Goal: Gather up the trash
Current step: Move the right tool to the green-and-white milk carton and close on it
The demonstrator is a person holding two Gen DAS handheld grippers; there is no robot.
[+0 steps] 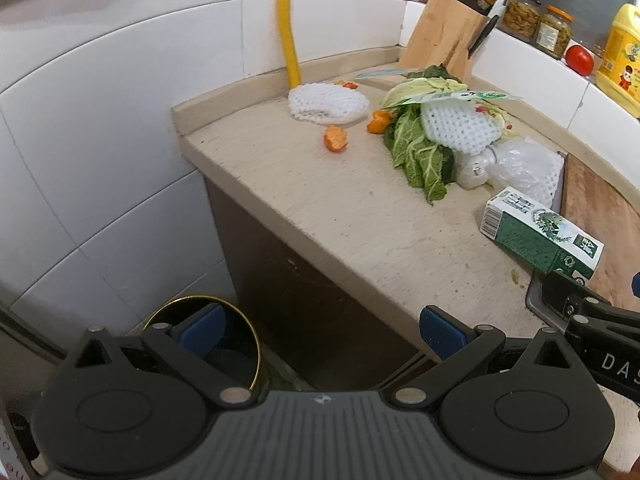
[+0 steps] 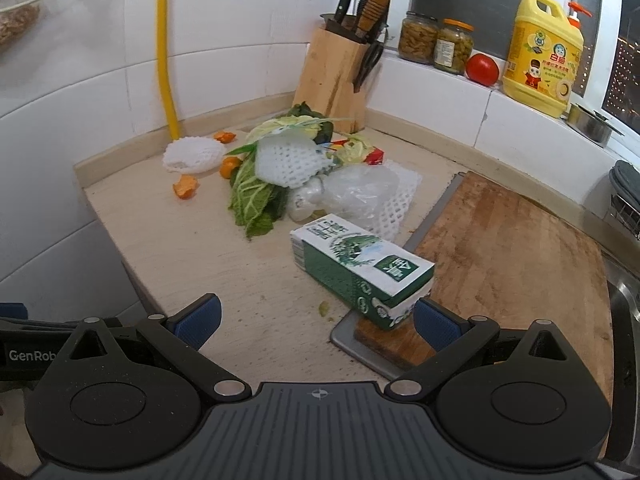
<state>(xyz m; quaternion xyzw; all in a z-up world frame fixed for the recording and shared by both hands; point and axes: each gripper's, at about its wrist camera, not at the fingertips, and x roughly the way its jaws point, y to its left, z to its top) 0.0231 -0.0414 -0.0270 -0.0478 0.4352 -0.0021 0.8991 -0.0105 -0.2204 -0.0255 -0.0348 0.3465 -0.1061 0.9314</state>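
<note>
Trash lies on a beige counter (image 2: 192, 248): a green and white carton (image 2: 360, 268) (image 1: 540, 228) on its side, green leaves (image 2: 252, 196) (image 1: 416, 152), white foam nets (image 2: 288, 160) (image 1: 328, 102), a clear plastic bag (image 2: 356, 188) and orange peel (image 2: 186, 187) (image 1: 336, 138). My right gripper (image 2: 316, 322) is open, low over the counter's near edge, the carton's end just ahead of its right finger. My left gripper (image 1: 320, 330) is open beside the counter's left end, above a round bin (image 1: 224, 344) with a gold rim on the floor.
A wooden cutting board (image 2: 512, 248) lies right of the carton. A knife block (image 2: 332, 76) stands in the back corner. Jars (image 2: 436, 42), a tomato (image 2: 482, 70) and a yellow detergent bottle (image 2: 544, 52) line the sill. A yellow pipe (image 2: 164, 52) runs down the tiled wall.
</note>
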